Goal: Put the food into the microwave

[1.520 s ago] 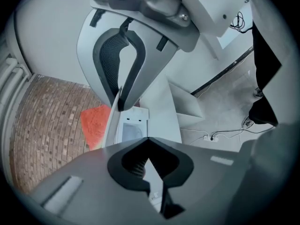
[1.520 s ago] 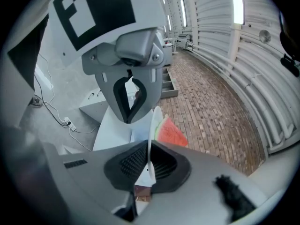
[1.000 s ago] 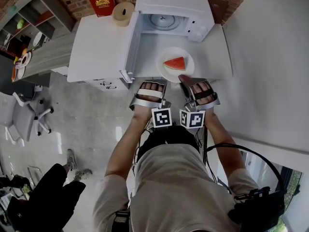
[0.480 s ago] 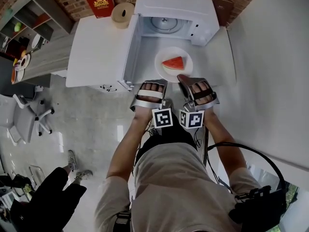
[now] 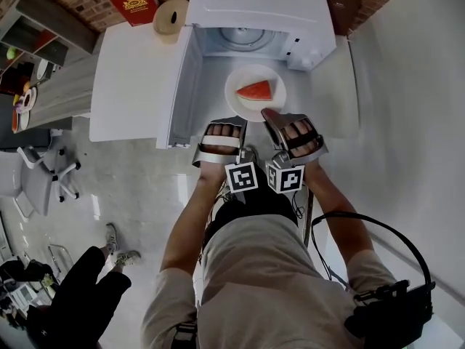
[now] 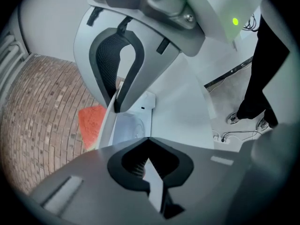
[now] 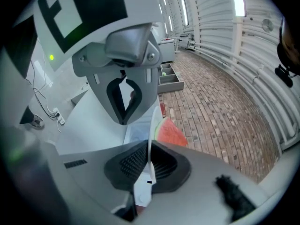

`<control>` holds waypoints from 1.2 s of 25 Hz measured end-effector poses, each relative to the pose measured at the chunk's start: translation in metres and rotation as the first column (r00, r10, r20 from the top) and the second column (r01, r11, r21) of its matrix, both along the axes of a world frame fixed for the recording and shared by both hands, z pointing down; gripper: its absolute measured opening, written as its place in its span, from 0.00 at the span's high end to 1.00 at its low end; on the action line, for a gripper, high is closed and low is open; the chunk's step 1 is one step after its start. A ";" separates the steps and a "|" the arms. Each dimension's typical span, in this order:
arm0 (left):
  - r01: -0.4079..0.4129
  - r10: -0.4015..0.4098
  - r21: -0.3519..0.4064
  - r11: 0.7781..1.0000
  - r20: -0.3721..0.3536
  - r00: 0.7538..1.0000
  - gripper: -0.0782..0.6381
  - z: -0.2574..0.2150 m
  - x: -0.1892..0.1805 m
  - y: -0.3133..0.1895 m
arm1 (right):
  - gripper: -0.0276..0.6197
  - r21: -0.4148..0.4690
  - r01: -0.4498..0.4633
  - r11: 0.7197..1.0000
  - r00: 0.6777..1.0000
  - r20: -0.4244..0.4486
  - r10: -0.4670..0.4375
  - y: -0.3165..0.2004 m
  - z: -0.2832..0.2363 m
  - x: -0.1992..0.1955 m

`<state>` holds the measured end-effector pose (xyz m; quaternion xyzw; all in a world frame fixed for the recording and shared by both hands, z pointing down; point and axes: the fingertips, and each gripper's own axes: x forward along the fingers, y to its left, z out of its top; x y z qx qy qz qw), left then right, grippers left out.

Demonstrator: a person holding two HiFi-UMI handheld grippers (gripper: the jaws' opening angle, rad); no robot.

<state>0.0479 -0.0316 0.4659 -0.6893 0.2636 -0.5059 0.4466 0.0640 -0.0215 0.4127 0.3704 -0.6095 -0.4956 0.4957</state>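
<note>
Watermelon slice (image 5: 256, 90): it sits on the white plate (image 5: 234, 86), right in front of the open microwave (image 5: 261, 6). It is not inside yet.
Microwave door (image 5: 182, 86): it is swung wide to the left, so the mouth is clear and the plate has a straight run in.
Right claw (image 5: 270, 115): it is pinched tight on the plate's near rim. Its own camera shows that rim edge-on between the pads, with the slice just beyond.
Left claw (image 5: 227, 123): just beside the right one and closed down too. A white sliver between its pads reads as the same rim, so I take it for a second grip.
Why the near rim: both claws bite on the person's side, away from the fruit. I reckon that keeps the plate level and leaves the far edge free to go in first.
Plate height: I can't tell whether it is lifted or resting on the desk (image 5: 131, 86).
Stage: the carry-in, I'd say. The plate is gripped and the push into the cavity is not yet made.
Watch for: a plate held at one edge may droop at the far side, and the slice could slide. The door edge on the left is close too.
Around: a red book (image 5: 131, 0) stands back by the brick wall, well apart from the action.
</note>
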 end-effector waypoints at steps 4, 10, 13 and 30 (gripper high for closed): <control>0.015 -0.015 -0.022 1.000 0.009 1.000 0.88 0.016 0.013 -0.024 | 0.93 -0.018 0.010 1.000 1.000 0.015 -0.010 -0.024 0.014 0.013; 0.028 -0.026 -0.042 0.999 0.036 0.999 0.88 0.031 0.026 -0.056 | 0.93 -0.035 0.016 0.999 0.999 0.053 -0.014 -0.061 0.027 0.028; 0.037 -0.035 -0.054 0.998 0.038 0.999 0.88 0.038 0.029 -0.070 | 0.93 -0.038 0.030 0.999 0.998 0.061 -0.028 -0.078 0.034 0.029; 0.120 -0.116 -0.106 0.987 0.044 0.992 0.88 0.078 0.028 -0.125 | 0.93 -0.122 0.037 0.992 0.994 0.111 -0.024 -0.154 0.087 0.042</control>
